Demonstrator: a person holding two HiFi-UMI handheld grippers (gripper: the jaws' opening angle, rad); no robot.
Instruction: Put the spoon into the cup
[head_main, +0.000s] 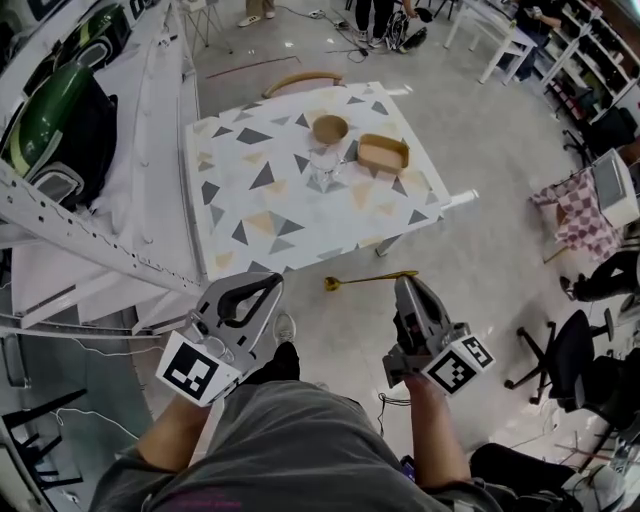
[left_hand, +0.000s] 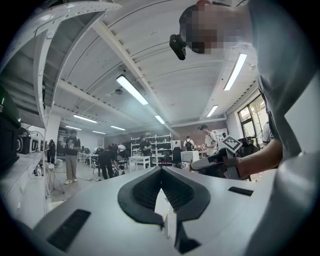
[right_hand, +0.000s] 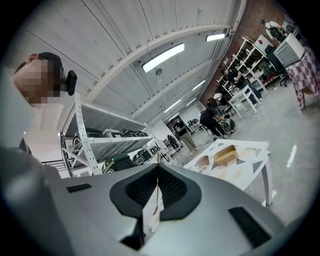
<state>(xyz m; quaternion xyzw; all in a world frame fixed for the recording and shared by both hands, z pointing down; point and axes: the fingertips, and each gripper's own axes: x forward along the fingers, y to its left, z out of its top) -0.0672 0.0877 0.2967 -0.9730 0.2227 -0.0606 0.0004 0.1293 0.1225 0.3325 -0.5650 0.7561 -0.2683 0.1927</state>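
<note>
Head view: you are at the carrying step. Your right gripper (head_main: 405, 285) is pinching the handle end of the gold spoon (head_main: 368, 279), which sticks out sideways to your left with its bowl over the floor, well short of the counter (head_main: 235, 215). The clear cup (head_main: 325, 165) stands upright toward the far side of the counter. A brown bowl (head_main: 330, 128) sits just behind it and a wooden tray (head_main: 383, 152) just beside it on the right. Your left gripper (head_main: 270, 282) hangs low near your body, carrying nothing.

As I judge it, the next move calls for stepping up to the counter, turning the spoon bowl-end down over the cup's mouth, lowering it in and only then letting go. The bowl and tray crowd the cup, so come in from the near side, which lies open. A chair (head_main: 302, 80) behind the counter and the shelving (head_main: 60, 215) on your left are out of your line.

Left gripper view: the jaws are pressed together at the tips with nothing between them.

Right gripper view: the jaws are closed on the spoon, seen edge-on as a thin gold line down the seam. The counter shows ahead and to the right, well apart.
</note>
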